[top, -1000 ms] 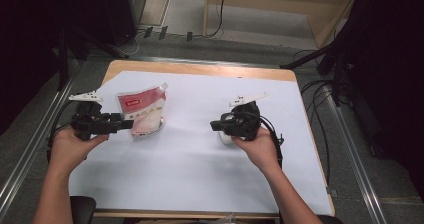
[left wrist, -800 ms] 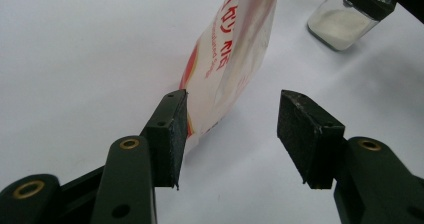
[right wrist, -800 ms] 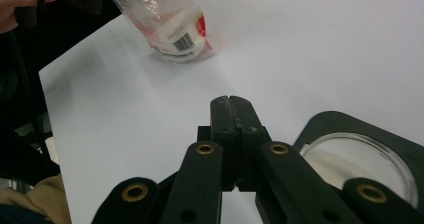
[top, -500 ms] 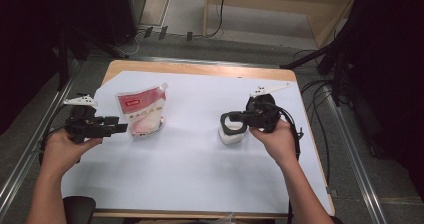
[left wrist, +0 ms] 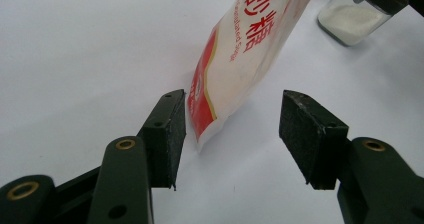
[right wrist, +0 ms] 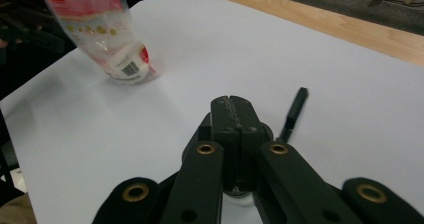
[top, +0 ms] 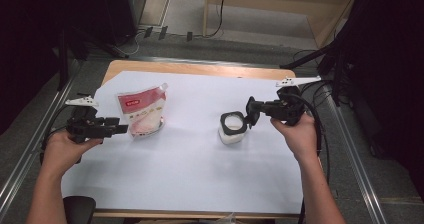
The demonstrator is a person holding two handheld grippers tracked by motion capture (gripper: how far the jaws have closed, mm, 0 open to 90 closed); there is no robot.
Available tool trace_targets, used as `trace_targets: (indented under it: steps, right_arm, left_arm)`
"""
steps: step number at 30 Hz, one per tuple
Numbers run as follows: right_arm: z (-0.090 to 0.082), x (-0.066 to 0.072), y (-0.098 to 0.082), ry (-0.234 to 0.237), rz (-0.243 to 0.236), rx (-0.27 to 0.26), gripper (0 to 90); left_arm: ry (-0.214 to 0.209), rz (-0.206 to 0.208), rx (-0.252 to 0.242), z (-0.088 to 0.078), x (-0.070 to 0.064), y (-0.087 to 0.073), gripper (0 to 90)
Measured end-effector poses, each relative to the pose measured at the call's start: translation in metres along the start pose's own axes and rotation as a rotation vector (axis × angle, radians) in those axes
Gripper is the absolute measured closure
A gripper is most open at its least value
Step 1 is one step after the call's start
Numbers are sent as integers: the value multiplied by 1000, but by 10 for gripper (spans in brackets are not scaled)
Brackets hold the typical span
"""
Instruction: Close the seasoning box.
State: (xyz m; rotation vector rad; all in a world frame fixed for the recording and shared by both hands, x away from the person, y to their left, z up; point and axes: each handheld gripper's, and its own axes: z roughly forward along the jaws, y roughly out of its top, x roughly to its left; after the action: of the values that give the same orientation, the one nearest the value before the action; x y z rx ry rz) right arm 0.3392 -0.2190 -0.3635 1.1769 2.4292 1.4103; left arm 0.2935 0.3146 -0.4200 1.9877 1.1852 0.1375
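The sugar pouch [left wrist: 240, 54] stands on the counter [top: 190, 184], its lower corner between the open fingers [left wrist: 167, 129] of the left gripper [left wrist: 232, 134], untouched. The right gripper [right wrist: 232, 106], fingers closed, is just above the jar [top: 233, 129].

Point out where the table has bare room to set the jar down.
The widest free patch is the white sheet on the near side, between the two forearms. Another lies behind, between the sugar pouch and the jar, up to the wooden edge. It is crowded right beside the pouch, where the left hand-held gripper waits.
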Motion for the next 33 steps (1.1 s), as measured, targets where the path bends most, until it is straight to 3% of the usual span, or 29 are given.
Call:
trace_targets:
  steps: [11, 17, 25, 30, 33]
  right_arm:
    - [-18, -13, -3, -56, 45, -25, 900]
    - [-19, -25, -8, -76, 81, -24, 900]
    - [2, -35, -20, -83, 110, 20, 900]
    - [20, -41, -30, -46, 149, 46, 900]
    - [30, -39, -34, -49, 150, 76, 900]
  left_arm:
    - [-1, 10, -2, 1, -1, 1, 446]
    - [-3, 1, -11, 0, 0, 0, 442]
    - [-4, 8, -30, 0, 0, -1, 441]
    - [4, 13, -17, 2, -1, 0, 441]
    - [-2, 18, -20, 2, -1, 1, 437]
